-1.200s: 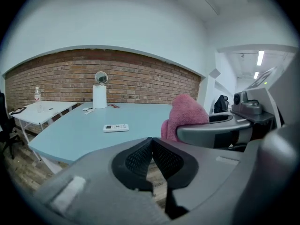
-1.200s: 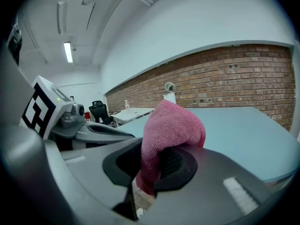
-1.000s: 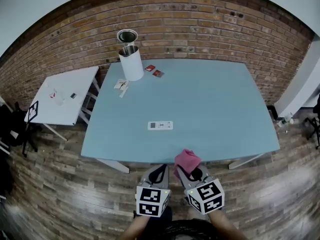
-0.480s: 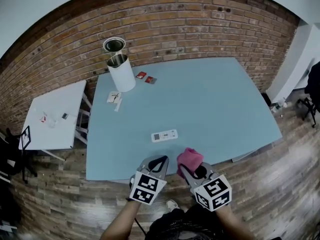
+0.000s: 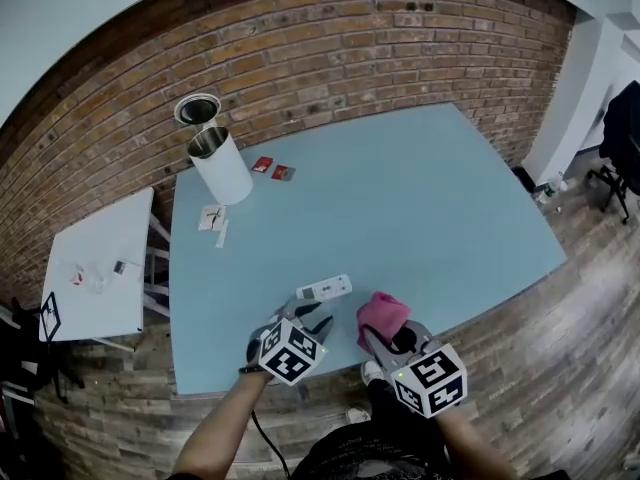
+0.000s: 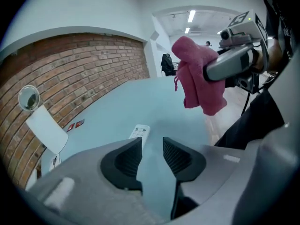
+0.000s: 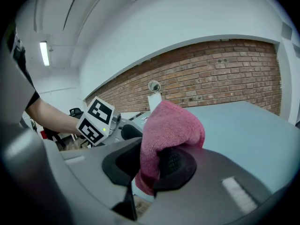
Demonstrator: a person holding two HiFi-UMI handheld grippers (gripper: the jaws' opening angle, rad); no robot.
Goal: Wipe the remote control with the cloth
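Blue table [image 5: 420, 198], brick wall [image 5: 330, 48], right fingers [image 7: 174, 165] pinching cloth [image 7: 171, 123], left fingers [image 6: 177, 157] just opened, empty.

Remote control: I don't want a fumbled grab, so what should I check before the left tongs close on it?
1. Left tongs open, having just been opening, nothing between them: ok.
2. Remote control flat on the table, uncovered: ok.
3. Remote inside left tongs' gap: not ok, it lies ahead.
4. Right tongs clamped on the cloth: ok.
5. Cloth held off the remote: ok.
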